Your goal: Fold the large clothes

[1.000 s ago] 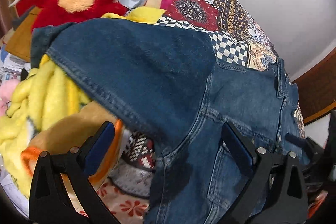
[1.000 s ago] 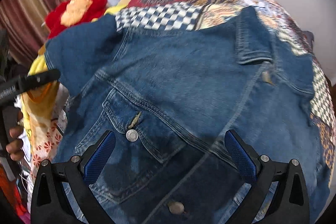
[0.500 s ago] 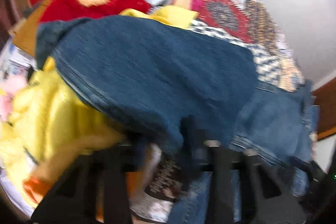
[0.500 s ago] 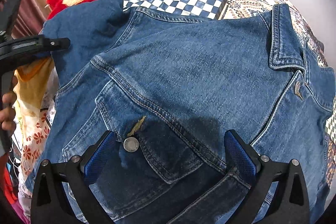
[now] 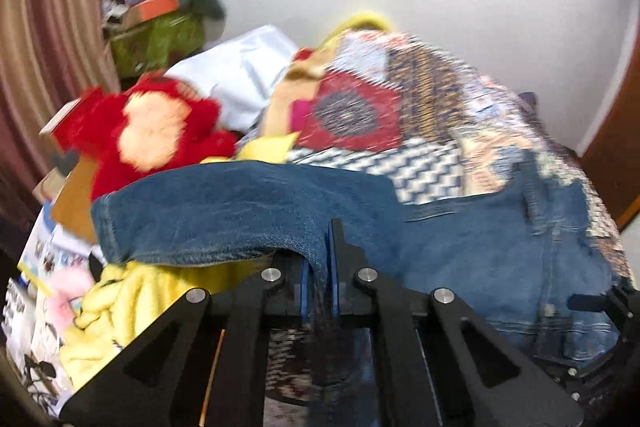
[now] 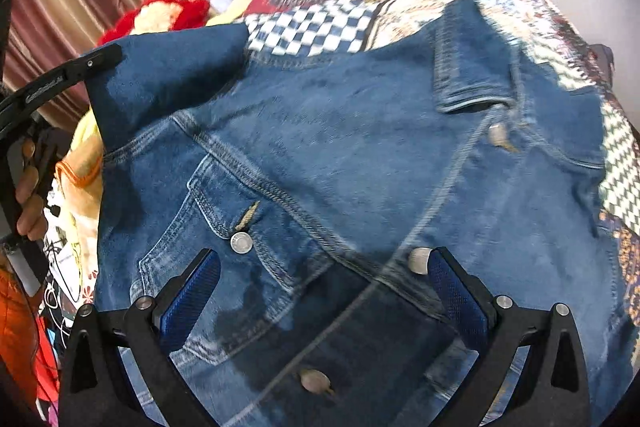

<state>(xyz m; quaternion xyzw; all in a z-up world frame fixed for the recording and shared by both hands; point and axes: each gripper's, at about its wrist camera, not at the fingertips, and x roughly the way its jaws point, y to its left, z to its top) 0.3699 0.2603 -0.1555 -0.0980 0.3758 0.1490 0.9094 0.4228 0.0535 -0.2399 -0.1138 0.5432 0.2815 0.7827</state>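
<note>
Your left gripper [image 5: 319, 283] has just closed and now pinches a fold of the denim jacket's sleeve [image 5: 248, 211] between its blue pads, the cloth draping over the jaws. Your right gripper [image 6: 320, 291] stands spread wide above the denim jacket [image 6: 360, 155], its pads clear of the cloth on either side of the chest pocket [image 6: 224, 251]. The jacket lies front up on a patchwork bedspread [image 6: 320, 23]. Beyond the sleeve sit a red plush toy [image 5: 152, 131] and a yellow blanket [image 5: 116, 303].
</note>
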